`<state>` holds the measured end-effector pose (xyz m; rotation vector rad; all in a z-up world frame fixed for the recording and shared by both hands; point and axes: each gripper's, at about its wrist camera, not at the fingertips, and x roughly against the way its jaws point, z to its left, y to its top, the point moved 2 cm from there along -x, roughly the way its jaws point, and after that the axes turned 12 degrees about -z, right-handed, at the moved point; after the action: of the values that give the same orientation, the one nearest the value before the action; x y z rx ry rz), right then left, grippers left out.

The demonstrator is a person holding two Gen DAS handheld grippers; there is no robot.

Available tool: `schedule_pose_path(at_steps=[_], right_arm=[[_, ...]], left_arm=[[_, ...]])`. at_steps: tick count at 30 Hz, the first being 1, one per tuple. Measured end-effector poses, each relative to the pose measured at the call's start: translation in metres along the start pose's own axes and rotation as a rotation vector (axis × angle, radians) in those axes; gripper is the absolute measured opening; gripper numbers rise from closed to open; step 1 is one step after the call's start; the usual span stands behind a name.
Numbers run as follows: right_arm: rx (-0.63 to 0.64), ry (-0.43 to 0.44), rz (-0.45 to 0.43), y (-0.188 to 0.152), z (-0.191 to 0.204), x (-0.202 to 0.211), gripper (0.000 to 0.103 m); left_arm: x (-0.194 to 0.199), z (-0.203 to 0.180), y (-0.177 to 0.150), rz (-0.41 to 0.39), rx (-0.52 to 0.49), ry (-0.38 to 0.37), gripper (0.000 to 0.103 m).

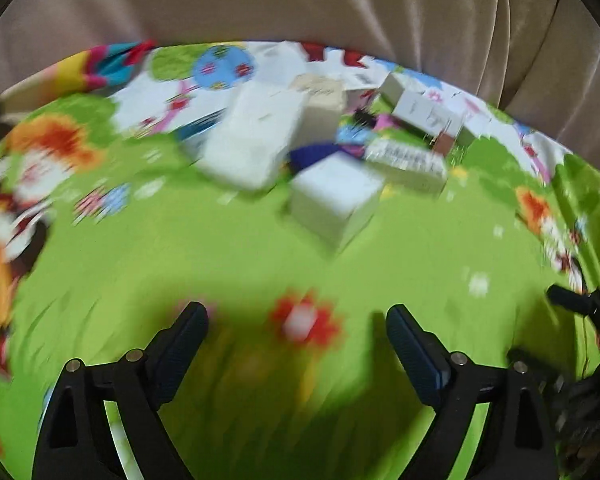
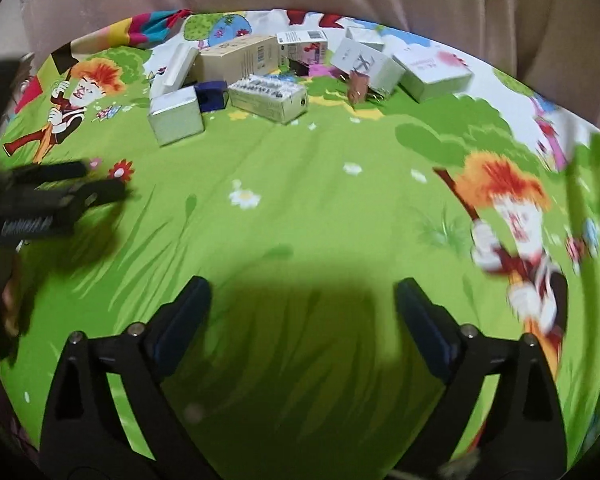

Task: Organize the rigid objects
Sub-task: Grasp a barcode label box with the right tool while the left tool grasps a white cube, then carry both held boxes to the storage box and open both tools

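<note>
Hovering low over green cartoon sheet [image 2: 300, 208]: left gripper [image 1: 296, 320] and right gripper [image 2: 302, 292], both jaws wide, holding nothing. Cluster of small boxes [image 2: 284, 68] lies at far side, well apart from both. Barcode label on one box; printed text unreadable

A green cartoon-print sheet [image 2: 300, 200] covers what seems to be a bed — at its far side lie clustered small boxes [image 2: 268, 98], among them a silver cube box [image 2: 175, 115].
</note>
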<state>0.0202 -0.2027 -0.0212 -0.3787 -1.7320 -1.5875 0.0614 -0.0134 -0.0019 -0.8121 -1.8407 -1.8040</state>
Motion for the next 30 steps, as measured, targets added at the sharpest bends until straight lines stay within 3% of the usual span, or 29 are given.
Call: schedule_pose_path(at_steps=[2,6,11,15,16,17,18,19,20,25,30], right_arm=[[0.022,0.025,0.007,0.013,-0.007,-0.017,0.102],[0.093,0.110,0.013,0.048,-0.008,-0.055,0.102],[0.217,0.246,0.032,0.090,0.001,-0.103,0.102],[0.289,0.322,0.038,0.111,0.008,-0.129,0.102],[0.296,0.334,0.033,0.113,0.011,-0.133,0.101],[0.305,0.351,0.014,0.116,0.015,-0.134,0.091],[0.308,0.363,-0.001,0.116,0.017,-0.131,0.065],[0.304,0.370,-0.010,0.117,0.020,-0.126,0.043],[0.290,0.359,0.003,0.115,0.021,-0.119,0.037],[0.226,0.303,-0.019,0.073,0.010,-0.068,0.037],[0.074,0.162,-0.024,0.022,-0.004,-0.008,0.037]], left_arm=[[-0.021,-0.014,0.013,0.003,-0.073,0.033,0.094],[-0.043,-0.020,0.028,0.018,-0.107,-0.027,0.102],[-0.060,-0.002,0.045,0.029,-0.148,-0.069,0.103],[-0.067,0.000,0.050,0.038,-0.225,-0.162,0.103],[-0.067,0.000,0.050,0.039,-0.233,-0.172,0.101],[-0.065,-0.002,0.050,0.035,-0.241,-0.184,0.096],[-0.057,-0.006,0.048,0.009,-0.260,-0.221,0.074],[-0.051,-0.009,0.046,-0.002,-0.270,-0.241,0.045],[-0.043,-0.014,0.041,-0.007,-0.278,-0.252,0.041],[-0.008,-0.025,0.012,-0.028,-0.262,-0.232,0.041],[0.036,-0.032,-0.025,-0.025,-0.182,-0.117,0.041]])
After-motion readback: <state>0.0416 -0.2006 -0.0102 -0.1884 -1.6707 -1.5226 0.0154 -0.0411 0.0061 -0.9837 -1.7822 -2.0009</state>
